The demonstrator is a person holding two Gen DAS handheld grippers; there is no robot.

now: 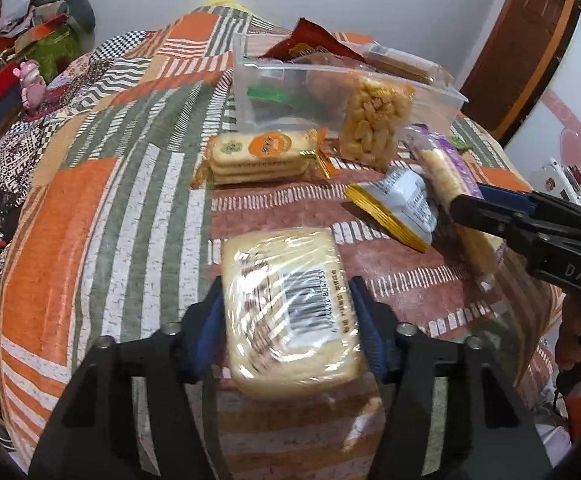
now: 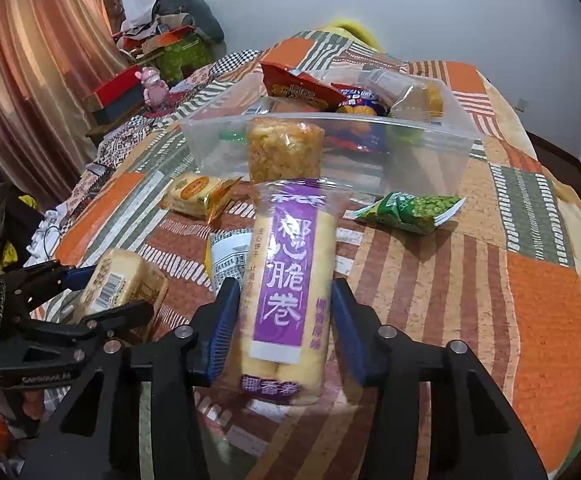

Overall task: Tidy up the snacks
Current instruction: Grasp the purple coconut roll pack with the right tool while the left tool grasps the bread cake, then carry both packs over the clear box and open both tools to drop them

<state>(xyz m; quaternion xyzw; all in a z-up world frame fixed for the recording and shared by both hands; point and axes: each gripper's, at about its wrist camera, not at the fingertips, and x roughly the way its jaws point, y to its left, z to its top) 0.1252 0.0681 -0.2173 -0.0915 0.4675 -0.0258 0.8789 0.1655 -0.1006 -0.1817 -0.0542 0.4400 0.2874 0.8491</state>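
Pinching a barcoded cracker pack (image 1: 290, 312) on the patchwork cloth (image 1: 102, 208): left gripper (image 1: 288, 316), left view. Right view: right gripper (image 2: 282, 320) clamps a purple-labelled roll pack (image 2: 286, 280); clear bin (image 2: 442, 152) beyond.

Glossy clear film over pale wafer pack (image 1: 290, 312), lower centre. Shiny plastic wrap with purple label on coconut roll pack (image 2: 286, 280). Transparent smooth plastic bin (image 2: 442, 148), upper centre. Matt woven patchwork cloth (image 1: 102, 208) beneath. Matt black plastic with ribbed blue pads (image 2: 220, 328) on gripper fingers.
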